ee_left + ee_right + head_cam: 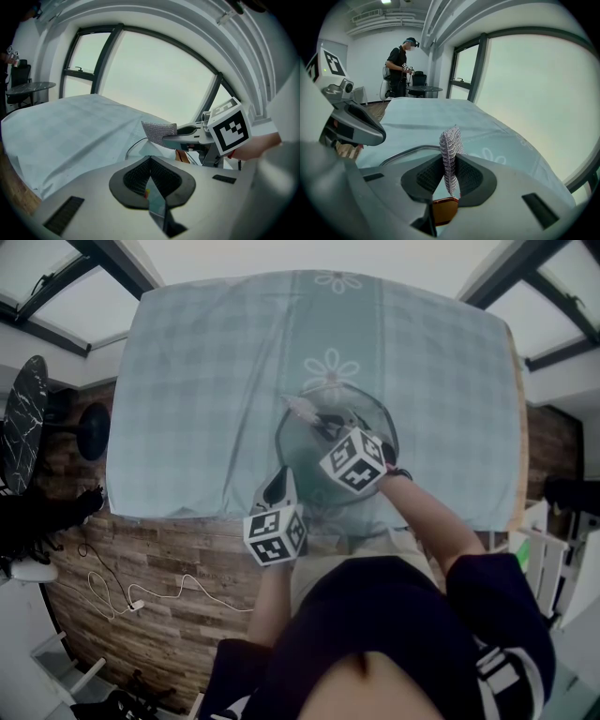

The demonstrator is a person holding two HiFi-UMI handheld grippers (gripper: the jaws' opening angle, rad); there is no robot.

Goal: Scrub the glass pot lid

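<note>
- Right gripper point(450, 160) of mine is clamped on a mesh scrubber point(451, 138); the folded mesh stands up between the pads and pokes out past the tips
- Seen from the head view, the right gripper point(323, 423) hangs over the lid point(298, 451) with the mesh scrubber point(300, 407) out over its far left part; I cannot tell whether the mesh touches the glass
- Left gripper point(150, 159) is closed right down, pads together; in the head view the left gripper point(278, 484) sits at the lid's near left edge, and I cannot tell whether the rim is pinched between the pads or the tips only rest against it
- The lid lies on the pale checked tablecloth point(206, 381) that covers the worktop point(515, 427), towards the side nearest me; from the right gripper's camera its rim point(408, 151) shows as a thin arc just ahead of the pads
- I judge the lid stiff, fairly weighty, smooth and breakable: sideways rubbing could make it skate or drag the cloth, and it is not far from the near edge
- The rim on my side looks the best place to hold it, opposite where the scrubbing lands, with a firm but not crushing clamp, never on bare glass alone
- The scrubber is soft, light and floppy, so it should bend under pressure; short strokes would suit it
</note>
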